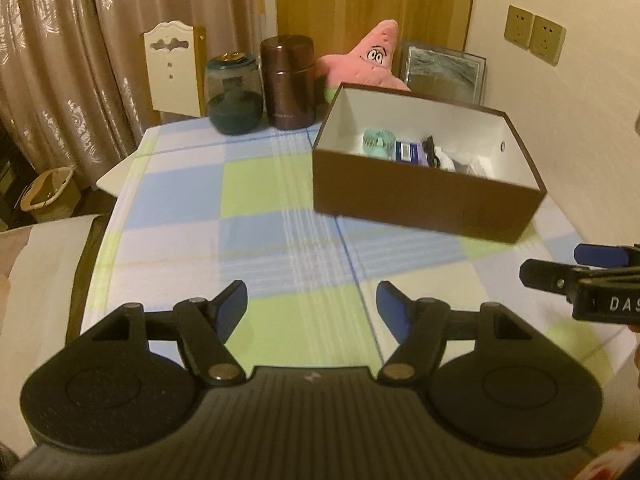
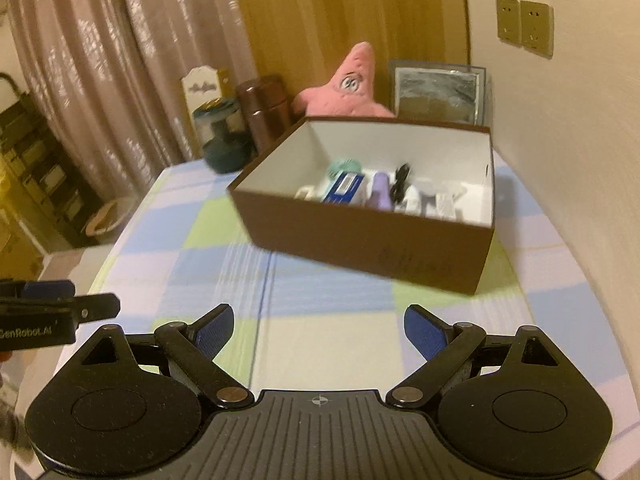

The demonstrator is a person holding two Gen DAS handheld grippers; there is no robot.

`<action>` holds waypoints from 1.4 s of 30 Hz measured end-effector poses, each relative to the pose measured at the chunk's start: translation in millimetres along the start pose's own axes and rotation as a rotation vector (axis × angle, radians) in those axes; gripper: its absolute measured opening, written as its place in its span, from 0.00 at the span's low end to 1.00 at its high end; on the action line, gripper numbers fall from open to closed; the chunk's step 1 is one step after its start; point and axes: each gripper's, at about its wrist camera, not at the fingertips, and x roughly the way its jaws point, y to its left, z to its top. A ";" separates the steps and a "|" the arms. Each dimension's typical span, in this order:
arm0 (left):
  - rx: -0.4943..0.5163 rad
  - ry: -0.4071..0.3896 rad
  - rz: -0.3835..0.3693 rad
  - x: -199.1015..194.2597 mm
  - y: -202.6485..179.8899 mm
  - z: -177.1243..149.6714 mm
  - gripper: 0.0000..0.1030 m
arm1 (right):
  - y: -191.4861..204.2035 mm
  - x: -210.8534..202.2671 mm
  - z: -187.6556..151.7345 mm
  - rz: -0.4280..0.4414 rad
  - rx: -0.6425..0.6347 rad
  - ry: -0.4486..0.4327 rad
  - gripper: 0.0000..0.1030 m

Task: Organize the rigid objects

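A brown cardboard box (image 1: 420,196) (image 2: 360,236) with a white inside stands on the checked tablecloth (image 1: 248,208) (image 2: 328,320). Several small things lie in it: a teal round piece (image 1: 378,142) (image 2: 344,168), a blue packet (image 1: 408,151) (image 2: 345,188), a black bundle (image 1: 432,150) (image 2: 401,178) and a lilac piece (image 2: 380,190). My left gripper (image 1: 312,306) stands open over bare cloth, well short of the box, nothing between its fingers. My right gripper (image 2: 318,328) is open too and holds nothing; its fingers (image 1: 568,276) show at the right edge of the left wrist view.
Behind the box stand a brown canister (image 1: 288,84) (image 2: 266,110), a dark green glass jar (image 1: 234,94) (image 2: 218,136), a pink star plush (image 1: 368,60) (image 2: 348,84) and a framed picture (image 1: 444,70) (image 2: 438,90). A white chair back (image 1: 172,68), curtains and a wall with sockets (image 1: 534,34) surround the table.
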 end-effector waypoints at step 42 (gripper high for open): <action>-0.014 -0.015 -0.036 -106.1 26.0 -100.9 0.67 | 81.8 -71.6 -88.1 0.000 -0.029 0.042 0.89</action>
